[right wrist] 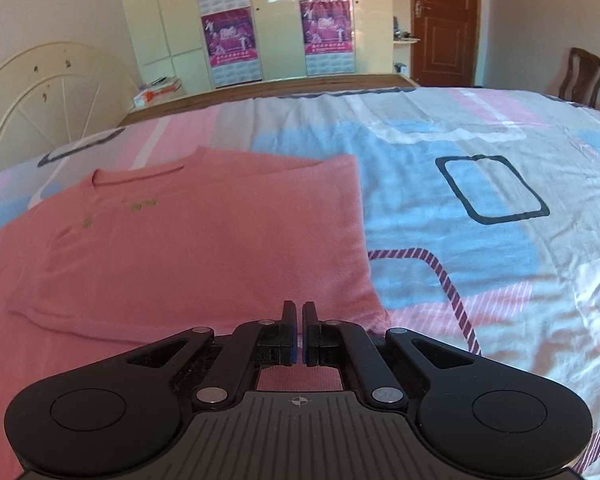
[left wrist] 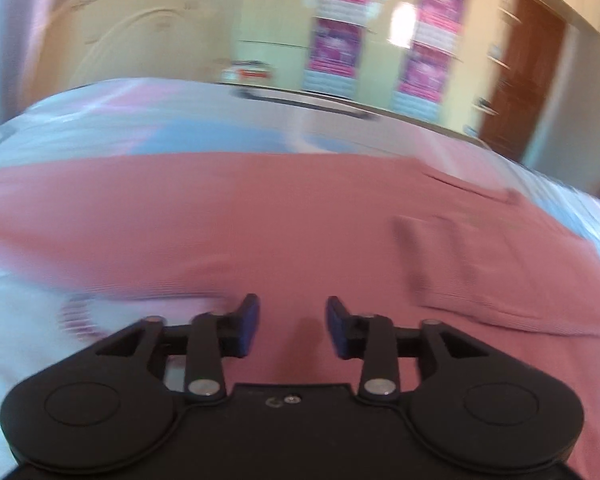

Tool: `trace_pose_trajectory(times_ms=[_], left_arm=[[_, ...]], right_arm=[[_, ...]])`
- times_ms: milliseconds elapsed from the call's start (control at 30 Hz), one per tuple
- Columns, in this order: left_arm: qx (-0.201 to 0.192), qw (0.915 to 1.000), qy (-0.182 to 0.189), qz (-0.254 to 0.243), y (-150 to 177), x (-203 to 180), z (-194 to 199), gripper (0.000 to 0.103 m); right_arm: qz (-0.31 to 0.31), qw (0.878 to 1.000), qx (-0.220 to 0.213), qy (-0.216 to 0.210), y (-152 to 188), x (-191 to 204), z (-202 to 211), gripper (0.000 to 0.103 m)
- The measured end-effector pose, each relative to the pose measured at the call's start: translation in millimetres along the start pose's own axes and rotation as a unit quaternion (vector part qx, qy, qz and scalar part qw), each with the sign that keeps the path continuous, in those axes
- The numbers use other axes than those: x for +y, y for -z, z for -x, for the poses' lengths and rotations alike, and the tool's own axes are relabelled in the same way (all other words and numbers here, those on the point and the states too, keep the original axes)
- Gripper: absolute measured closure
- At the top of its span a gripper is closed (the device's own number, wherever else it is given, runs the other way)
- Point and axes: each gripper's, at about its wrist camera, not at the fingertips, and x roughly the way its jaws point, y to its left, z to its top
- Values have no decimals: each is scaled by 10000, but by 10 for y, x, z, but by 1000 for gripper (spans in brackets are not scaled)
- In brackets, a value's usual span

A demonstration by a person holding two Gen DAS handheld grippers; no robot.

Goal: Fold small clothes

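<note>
A pink knit shirt (right wrist: 204,232) lies flat on the bed, its collar toward the headboard and its right side folded in to a straight edge. In the left wrist view the shirt (left wrist: 260,216) fills the middle, blurred by motion, with a folded sleeve at the right. My left gripper (left wrist: 293,320) is open and empty, just above the shirt's near part. My right gripper (right wrist: 299,326) is shut over the shirt's near right corner; whether cloth is pinched between the pads I cannot tell.
The bedsheet (right wrist: 480,200) has pink, blue and white patches and spreads wide to the right of the shirt. A cream headboard (right wrist: 40,88) stands at the left, wardrobes with posters (right wrist: 276,20) behind, a brown door (right wrist: 444,20) and a chair (right wrist: 584,72) at the right.
</note>
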Motion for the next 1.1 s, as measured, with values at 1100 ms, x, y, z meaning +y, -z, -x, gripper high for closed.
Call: trace_pose_trajectory(times_ms=[1100], left_arm=[[-604,9655,-1151,2258,-156,2571,170,39]], right_arm=[[1250,9870,196,-994,-56,2091,-599,73]])
